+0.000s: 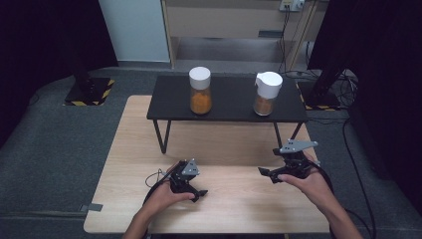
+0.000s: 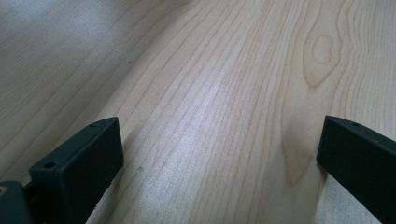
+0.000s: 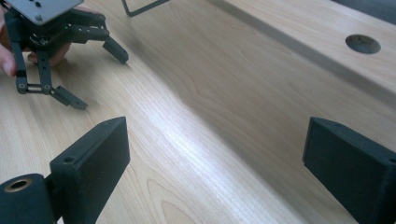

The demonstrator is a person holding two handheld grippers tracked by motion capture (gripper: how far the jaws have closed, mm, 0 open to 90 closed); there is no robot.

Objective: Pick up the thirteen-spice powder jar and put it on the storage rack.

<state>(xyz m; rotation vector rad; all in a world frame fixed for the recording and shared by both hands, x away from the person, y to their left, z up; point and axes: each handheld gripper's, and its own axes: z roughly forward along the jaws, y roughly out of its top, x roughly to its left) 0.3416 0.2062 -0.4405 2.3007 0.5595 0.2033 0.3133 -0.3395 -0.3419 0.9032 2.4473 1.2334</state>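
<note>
From the high view, both hands sit low over the near half of the light wooden table (image 1: 124,164), the left gripper (image 1: 195,190) resting close to the surface with its jaws pointing right and standing apart, nothing between them. The right gripper (image 1: 268,174) hangs just above the wood on the other side, tips aimed left toward its partner, jaws spread as well and holding nothing. Well beyond them, a small black shelf (image 1: 174,102) stands across the far half of the table, and on it wait two jars: an orange-filled jar (image 1: 200,91) with a white cap at the left, and a brown-filled jar (image 1: 266,93) with a white spouted lid at the right, well apart from each other and from both grippers. Over to the left gripper view: two black jaws wide apart, bare wood grain (image 2: 210,116) between them. Now the right gripper view: jaws again set wide over the tabletop (image 3: 196,140), and farther off at upper left the left gripper (image 3: 95,77) shows, its fingers open, tips down near the wood, a hand behind it.
</note>
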